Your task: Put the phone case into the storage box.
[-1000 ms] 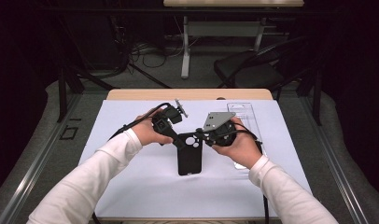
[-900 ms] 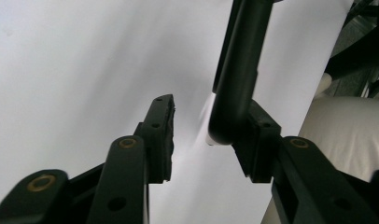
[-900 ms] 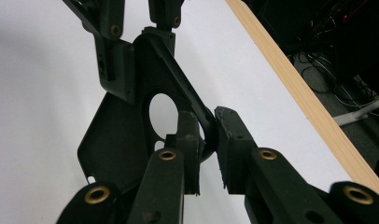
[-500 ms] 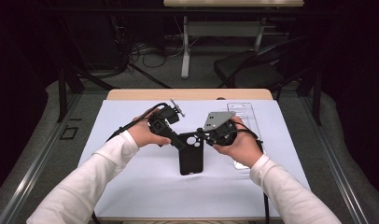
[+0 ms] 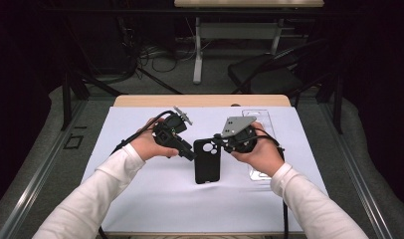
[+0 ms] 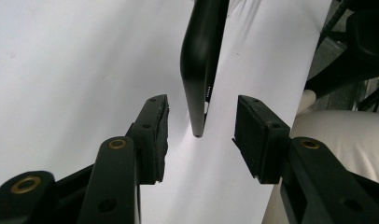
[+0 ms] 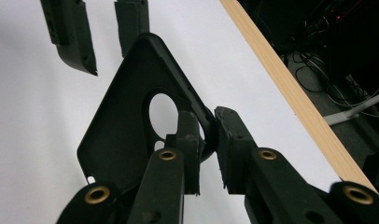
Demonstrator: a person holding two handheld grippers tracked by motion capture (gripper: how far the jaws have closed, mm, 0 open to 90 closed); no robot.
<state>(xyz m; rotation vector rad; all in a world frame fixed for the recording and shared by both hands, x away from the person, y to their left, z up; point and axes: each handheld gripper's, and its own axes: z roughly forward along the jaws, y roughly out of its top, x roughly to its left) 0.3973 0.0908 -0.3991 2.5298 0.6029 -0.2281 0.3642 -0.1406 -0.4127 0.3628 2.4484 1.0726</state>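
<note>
- Right gripper (image 7: 204, 135) clenched on the black phone case (image 5: 207, 160) rim at its camera cutout, above the white tabletop (image 5: 140, 199).
- Left gripper (image 6: 199, 135) released — jaws straddling the case's edge.
- Risk: thin corner hold; case could twist free.

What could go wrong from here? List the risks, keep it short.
1. The right tool pinches only the thin edge of the black phone case beside the camera cutout; a small grip like that may slip or let the case twist.
2. The left tool is open with the case edge between its jaws, untouched; closing off-centre could push the case sideways and lever it out of the right tool.
</note>
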